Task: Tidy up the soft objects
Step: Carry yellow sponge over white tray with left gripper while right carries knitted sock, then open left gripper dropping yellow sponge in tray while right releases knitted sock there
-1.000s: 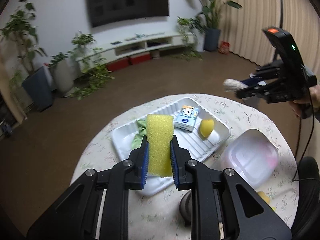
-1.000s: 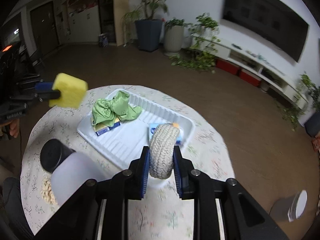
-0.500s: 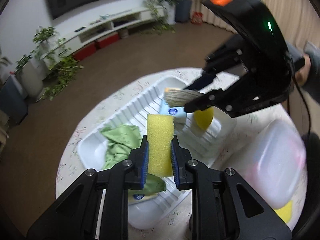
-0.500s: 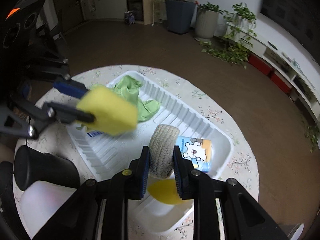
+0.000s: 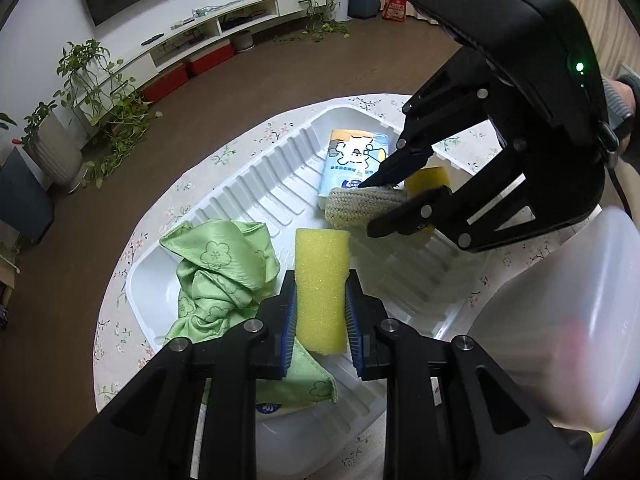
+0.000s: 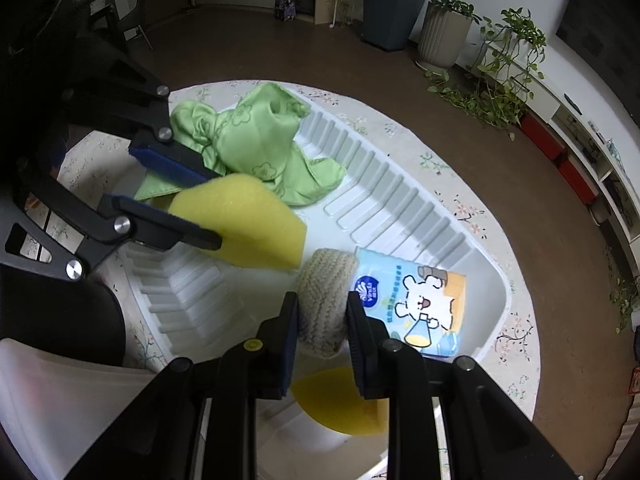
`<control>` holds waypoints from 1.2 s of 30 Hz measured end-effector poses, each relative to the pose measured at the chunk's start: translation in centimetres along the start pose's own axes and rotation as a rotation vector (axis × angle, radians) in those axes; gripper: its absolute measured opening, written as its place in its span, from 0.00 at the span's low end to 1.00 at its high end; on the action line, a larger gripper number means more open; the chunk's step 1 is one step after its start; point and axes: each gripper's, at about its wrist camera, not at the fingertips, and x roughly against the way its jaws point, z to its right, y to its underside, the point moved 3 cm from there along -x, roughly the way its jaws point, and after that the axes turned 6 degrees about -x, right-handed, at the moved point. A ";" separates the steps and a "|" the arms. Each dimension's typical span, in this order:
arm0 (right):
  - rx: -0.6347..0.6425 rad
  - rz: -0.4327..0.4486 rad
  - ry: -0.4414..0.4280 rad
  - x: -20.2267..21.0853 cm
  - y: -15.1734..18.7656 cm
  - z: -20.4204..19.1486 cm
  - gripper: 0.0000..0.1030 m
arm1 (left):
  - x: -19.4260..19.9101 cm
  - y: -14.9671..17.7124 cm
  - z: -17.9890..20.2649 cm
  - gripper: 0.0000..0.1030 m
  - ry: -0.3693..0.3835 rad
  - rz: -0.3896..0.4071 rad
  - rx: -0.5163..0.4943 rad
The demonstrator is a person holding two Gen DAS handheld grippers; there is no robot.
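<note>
Two yellow sponges [image 5: 320,292] [image 5: 430,178], one green cloth [image 5: 218,276], one tray [image 5: 276,196].

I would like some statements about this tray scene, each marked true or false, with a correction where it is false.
1. The left gripper holds a yellow sponge. True; its jaws are opening, with the sponge between them.
2. The right gripper holds a green cloth. False: it grips a beige knitted roll; the green cloth lies in the white tray.
3. A tissue pack with a cartoon bear lies in the tray. True.
4. The tray stands on the floor. False: it stands on a round table with a floral cloth.
</note>
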 end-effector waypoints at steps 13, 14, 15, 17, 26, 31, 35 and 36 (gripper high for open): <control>-0.041 0.027 0.011 0.7 0.3 0.8 0.55 | -0.2 0.6 -0.8 0.57 -0.030 0.005 0.028; -0.046 0.035 0.009 0.9 0.4 0.9 0.55 | 0.1 0.6 -1.0 0.57 -0.030 0.011 0.033; -0.051 0.042 0.010 1.1 0.5 1.1 0.55 | 0.6 0.6 -1.2 0.57 -0.033 0.021 0.039; -0.067 0.059 0.012 1.8 0.7 1.5 0.55 | 1.3 0.7 -1.6 0.62 -0.039 0.037 0.052; -0.140 0.110 0.044 4.7 2.2 3.0 0.56 | 4.3 1.4 -2.1 0.62 -0.058 0.094 0.088; -0.191 0.132 0.068 6.7 3.7 4.5 0.56 | 6.7 2.8 -1.8 0.62 -0.082 0.115 0.115; -0.246 0.153 0.083 8.7 5.7 5.5 0.56 | 8.7 4.9 -2.4 0.62 -0.103 0.140 0.183; -0.262 0.158 0.087 9.3 6.4 5.7 0.56 | 9.2 5.4 -2.5 0.62 -0.111 0.145 0.202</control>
